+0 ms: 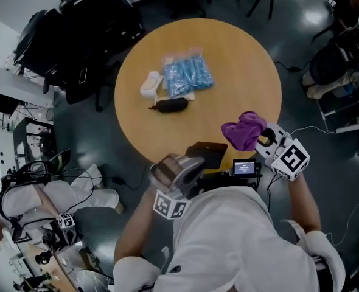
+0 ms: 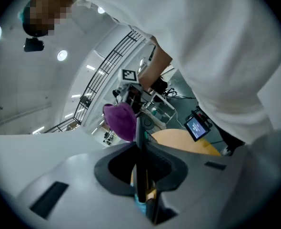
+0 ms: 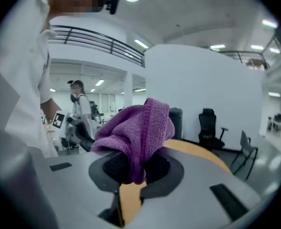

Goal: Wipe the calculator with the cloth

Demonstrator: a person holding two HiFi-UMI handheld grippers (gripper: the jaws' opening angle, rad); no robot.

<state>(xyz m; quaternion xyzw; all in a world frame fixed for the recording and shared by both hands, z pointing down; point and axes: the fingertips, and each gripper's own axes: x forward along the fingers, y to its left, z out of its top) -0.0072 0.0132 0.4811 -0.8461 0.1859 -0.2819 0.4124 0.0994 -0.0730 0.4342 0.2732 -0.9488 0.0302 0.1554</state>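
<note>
The dark calculator (image 1: pixel 209 153) hangs over the near edge of the round wooden table (image 1: pixel 240 59), and my left gripper (image 1: pixel 195 163) is shut on it. In the left gripper view the calculator (image 2: pixel 139 151) shows edge-on as a thin dark slab, pinched between the jaws of the left gripper (image 2: pixel 140 171). A bunched purple cloth (image 1: pixel 244 130) sits just right of the calculator, with my right gripper (image 1: pixel 261 140) shut on it. The cloth (image 3: pixel 135 130) rises out of the closed right gripper (image 3: pixel 135 168) and hides its fingertips. Cloth and calculator are close but apart.
On the table lie a blue packet (image 1: pixel 187 73), a white object (image 1: pixel 149 84) and a black pouch (image 1: pixel 171 105). A small lit screen (image 1: pixel 244 167) sits at the table's near edge. Dark office chairs (image 1: pixel 82 35) stand around it.
</note>
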